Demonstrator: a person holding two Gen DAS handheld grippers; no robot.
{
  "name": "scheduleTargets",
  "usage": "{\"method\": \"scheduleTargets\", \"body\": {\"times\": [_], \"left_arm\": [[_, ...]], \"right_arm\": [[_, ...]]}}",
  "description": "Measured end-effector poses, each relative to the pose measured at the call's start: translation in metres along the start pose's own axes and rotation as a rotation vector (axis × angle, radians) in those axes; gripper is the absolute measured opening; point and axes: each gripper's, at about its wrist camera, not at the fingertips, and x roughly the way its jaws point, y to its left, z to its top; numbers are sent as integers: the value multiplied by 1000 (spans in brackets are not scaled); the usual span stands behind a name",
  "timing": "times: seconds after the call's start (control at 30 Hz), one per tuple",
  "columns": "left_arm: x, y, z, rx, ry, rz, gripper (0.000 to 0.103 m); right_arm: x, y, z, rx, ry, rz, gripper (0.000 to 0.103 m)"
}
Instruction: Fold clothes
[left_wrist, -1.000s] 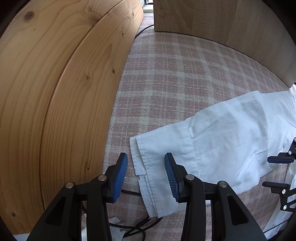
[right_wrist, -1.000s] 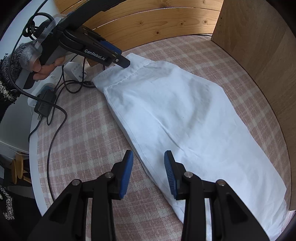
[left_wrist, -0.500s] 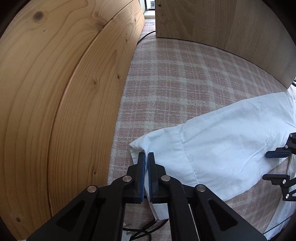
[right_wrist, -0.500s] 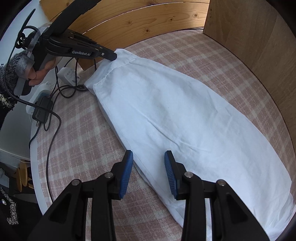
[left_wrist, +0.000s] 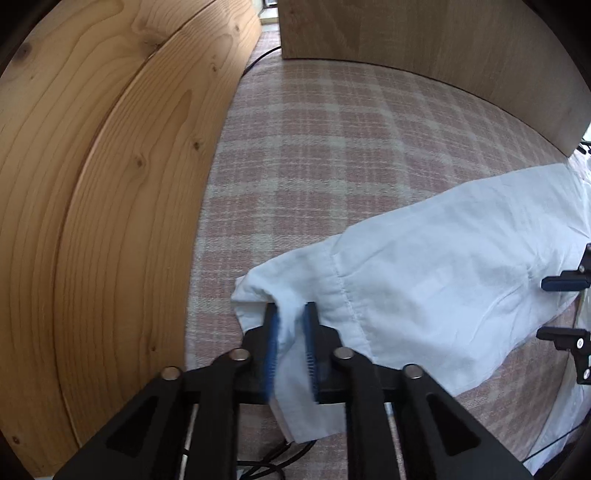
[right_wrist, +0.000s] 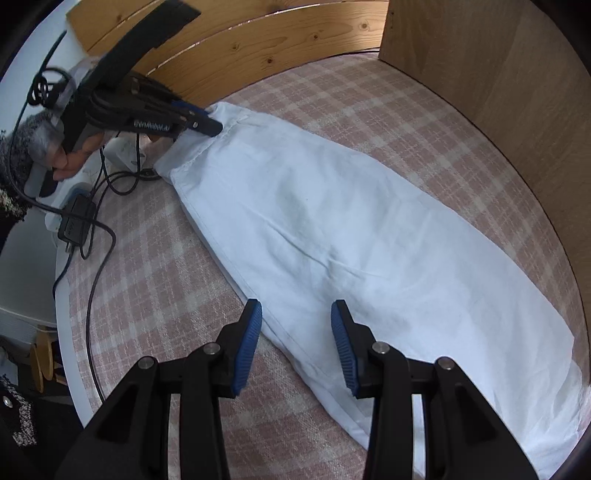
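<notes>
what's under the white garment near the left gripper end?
The pink plaid cloth lies under the white garment. Black cables run under its cuffed end, beside the left gripper; their covered path can't be seen.

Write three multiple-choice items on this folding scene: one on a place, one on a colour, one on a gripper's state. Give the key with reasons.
1. Where does the white garment lie?
A. on a plaid cloth
B. in a basket
C. on a chair

2. What colour are the gripper pads?
A. red
B. blue
C. green

3. What is the state of the right gripper?
A. shut on cloth
B. shut on a cable
C. open

Key: 1 A, the plaid cloth shows all round it. 2 B, both views show blue. 3 C, its jaws stand apart, while the left gripper pinches the garment's end.
</notes>
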Motion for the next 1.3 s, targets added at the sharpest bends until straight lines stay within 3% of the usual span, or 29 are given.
{"method": "scheduleTargets", "body": {"times": [0.07,0.13,0.27,0.4,0.5,0.6,0.7,0.8,0.87,1.03,1.13,1.23,1.3], "left_arm": [[-2,-6,0,0,-1,10,3],[-16,2,3,-40,-22,-56,3],[-69,20,11,-103,-141,-135,3],[-119,35,18,-149,-256,-202,3],[-151,23,19,-112,-303,-190,4],[-163,16,20,-86,-303,-178,4],[-153,15,19,-91,-259,-180,4],[-114,18,17,-106,-182,-138,4],[-91,22,13,-134,-124,-161,4],[-35,27,9,-152,18,-118,6],[-17,30,5,-154,80,-46,12],[-9,36,5,-170,86,-4,38],[-7,35,5,-168,84,-11,38]], "right_arm": [[-24,-11,-9,92,-68,41,38],[-56,-26,-26,191,-150,66,38],[-118,-86,-81,405,-249,-58,38],[-117,-155,-122,578,-153,-143,38],[-92,-190,-140,643,-27,-250,38],[-90,-199,-143,677,-26,-270,37],[-98,-186,-133,661,-63,-252,37],[-104,-157,-111,579,-93,-239,37],[-105,-136,-93,521,-107,-232,37],[-97,-93,-50,381,-129,-180,37],[-85,-64,-33,307,-130,-131,37],[-59,-23,-17,198,-109,-64,37],[-39,4,-8,116,-82,-63,37]]}}
